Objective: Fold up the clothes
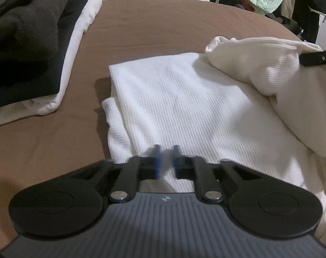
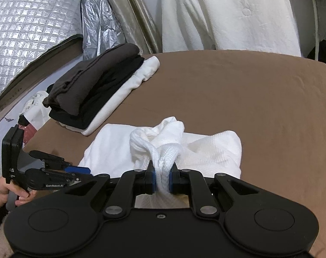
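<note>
The white garment (image 2: 206, 148) lies on the brown sheet (image 2: 227, 86) near the stack (image 2: 94, 90) of 3 folded pieces, on the side closer to the person and apart from it. Judging by the task, that gap is kept so the finished pile stays undisturbed while this piece is worked.

The right gripper (image 2: 162, 178) is clamped on a bunched fold of the garment, its pads pressing a thick rope of cloth. The bunch stands up off the sheet, which suggests this side is being lifted to carry it over the flat half.

The left gripper (image 1: 166, 159) hangs over the edge of the garment farthest from the stack, tilted down at the flat panel. Its tips are blurred in its own view. From the right wrist view, the left gripper (image 2: 83, 169) shows its blue pads drawn together, so the jaws read as closed. I cannot tell whether any cloth is nipped between them. A hand (image 2: 3, 191) holds its grip.

My guess is that the left side is meant to pin or pinch that edge so the fold lands square.
</note>
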Demonstrator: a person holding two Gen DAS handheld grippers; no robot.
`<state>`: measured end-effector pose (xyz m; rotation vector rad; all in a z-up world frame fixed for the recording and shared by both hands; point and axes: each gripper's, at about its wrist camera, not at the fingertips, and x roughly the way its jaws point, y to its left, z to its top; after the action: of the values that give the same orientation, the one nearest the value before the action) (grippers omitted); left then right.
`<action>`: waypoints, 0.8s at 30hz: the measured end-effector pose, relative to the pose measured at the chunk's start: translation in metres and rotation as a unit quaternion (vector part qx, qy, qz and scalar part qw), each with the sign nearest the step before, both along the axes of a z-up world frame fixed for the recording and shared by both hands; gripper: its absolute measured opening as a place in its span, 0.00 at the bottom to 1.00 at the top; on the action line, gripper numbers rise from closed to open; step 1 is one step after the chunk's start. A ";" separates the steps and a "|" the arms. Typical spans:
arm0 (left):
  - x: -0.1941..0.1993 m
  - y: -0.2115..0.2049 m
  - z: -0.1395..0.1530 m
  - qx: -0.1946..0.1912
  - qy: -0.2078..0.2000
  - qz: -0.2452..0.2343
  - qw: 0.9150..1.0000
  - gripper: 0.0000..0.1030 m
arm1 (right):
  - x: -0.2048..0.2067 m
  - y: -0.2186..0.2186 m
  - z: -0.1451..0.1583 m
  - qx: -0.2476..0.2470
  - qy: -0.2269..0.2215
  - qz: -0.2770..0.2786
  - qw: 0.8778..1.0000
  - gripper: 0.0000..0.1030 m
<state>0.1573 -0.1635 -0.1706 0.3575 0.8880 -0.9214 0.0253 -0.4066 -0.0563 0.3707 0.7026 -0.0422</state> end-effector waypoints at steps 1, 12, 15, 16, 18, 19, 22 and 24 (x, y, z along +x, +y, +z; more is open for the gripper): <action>0.000 0.001 0.000 -0.001 -0.004 0.001 1.000 0.00 | 0.000 -0.001 -0.001 0.000 0.001 -0.001 1.000 0.14; 0.012 0.049 0.023 -0.038 -0.017 0.093 0.995 0.00 | -0.005 0.003 0.000 -0.002 0.001 -0.002 1.000 0.14; 0.025 0.075 0.026 -0.042 -0.019 0.159 0.986 0.00 | -0.005 0.007 0.001 -0.004 0.000 0.001 1.000 0.14; 0.030 0.085 0.028 -0.034 -0.031 0.188 0.981 0.00 | -0.006 0.008 0.001 -0.004 -0.001 0.002 1.000 0.14; 0.041 0.105 0.028 -0.014 -0.050 0.243 0.969 0.00 | -0.006 0.010 0.002 -0.004 -0.002 0.004 1.000 0.14; 0.049 0.119 0.027 -0.009 -0.049 0.272 0.961 0.00 | -0.006 0.011 0.002 -0.004 -0.002 0.005 1.000 0.14; 0.071 0.155 0.015 0.026 -0.058 0.344 0.937 0.04 | -0.005 0.015 0.003 -0.005 -0.004 0.009 1.000 0.14; 0.087 0.173 -0.005 0.055 -0.051 0.362 0.929 0.26 | -0.005 0.016 0.003 -0.004 -0.005 0.010 1.000 0.14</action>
<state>0.2438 0.0097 -0.1752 0.1461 0.8824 -0.1677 0.0207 -0.3904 -0.0531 0.3554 0.6970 -0.0237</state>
